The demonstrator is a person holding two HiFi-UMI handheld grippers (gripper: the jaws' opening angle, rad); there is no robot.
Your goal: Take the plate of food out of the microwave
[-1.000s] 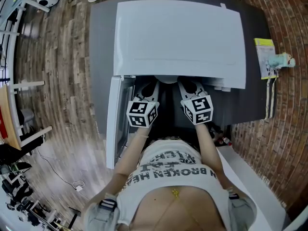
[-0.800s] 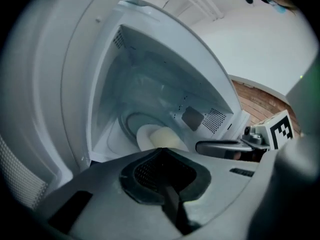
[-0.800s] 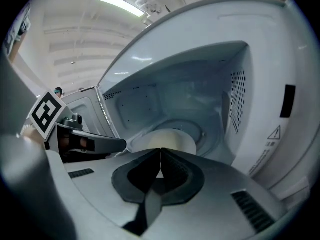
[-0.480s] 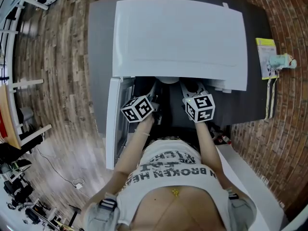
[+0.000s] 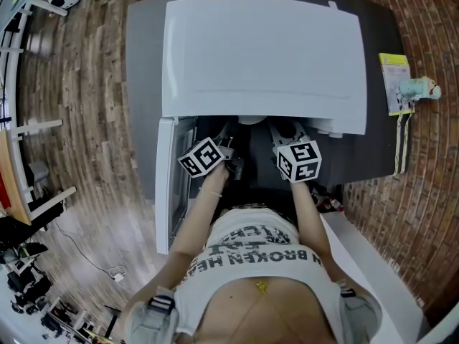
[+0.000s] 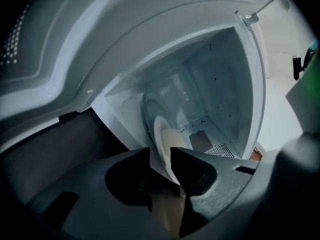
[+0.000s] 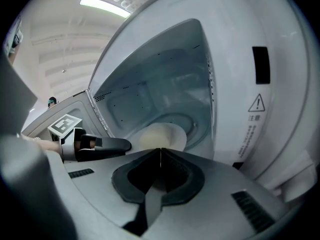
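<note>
Two grippers reach into the open microwave, which stands on a grey table with its door swung out at the head view's left. The plate sits inside the cavity, toward the front, with a mound of pale food on it. The jaws of the left gripper have just been opening and stand wide apart. The plate's near rim runs through the gap between them, and the pads do not appear to press on it. The jaws of the right gripper are pressed tight together with nothing visible between them. Their tips are at the plate's near edge, on the side opposite the left gripper, and I cannot tell whether they touch it.
</note>
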